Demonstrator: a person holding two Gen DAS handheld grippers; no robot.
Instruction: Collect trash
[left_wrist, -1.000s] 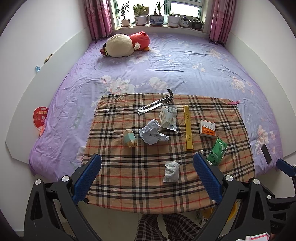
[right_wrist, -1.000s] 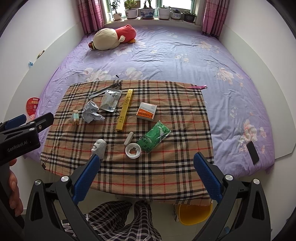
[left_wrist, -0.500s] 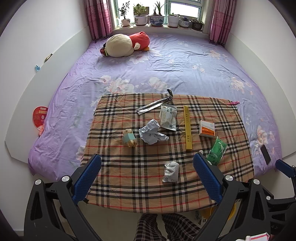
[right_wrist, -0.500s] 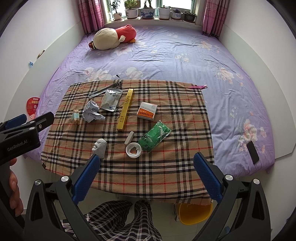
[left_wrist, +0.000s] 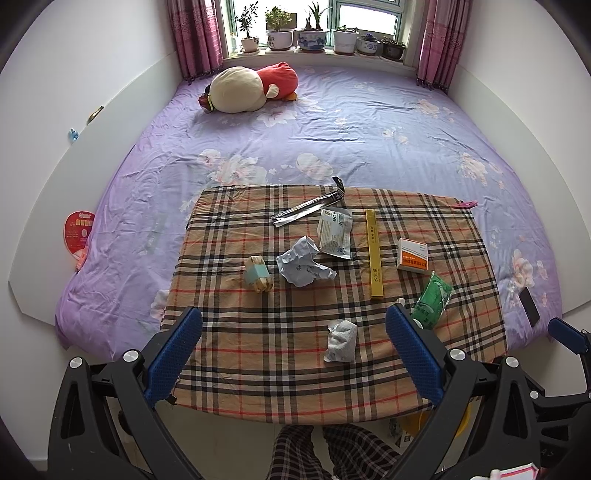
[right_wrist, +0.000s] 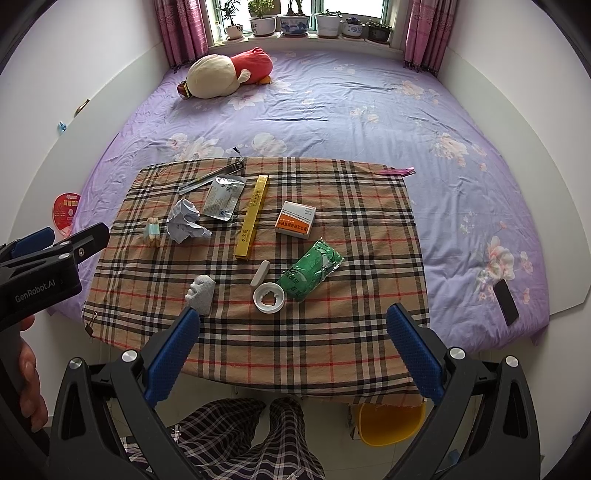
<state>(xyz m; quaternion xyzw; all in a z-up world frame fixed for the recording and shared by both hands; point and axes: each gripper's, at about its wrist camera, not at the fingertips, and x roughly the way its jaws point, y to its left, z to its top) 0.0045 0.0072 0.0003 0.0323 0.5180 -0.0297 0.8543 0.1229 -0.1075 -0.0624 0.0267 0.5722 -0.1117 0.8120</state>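
Both claws, left claw (left_wrist: 293, 350) and right claw (right_wrist: 293, 347), stay open and empty; nothing has moved, all trash still lies on the table (right_wrist: 332, 343).

Both grippers: black frames, silver screws, blue textured fingers (right_wrist: 173, 354); left gripper (right_wrist: 40, 266) marked "GenRobot.AI"; person wears dark plaid trousers (right_wrist: 236, 439).
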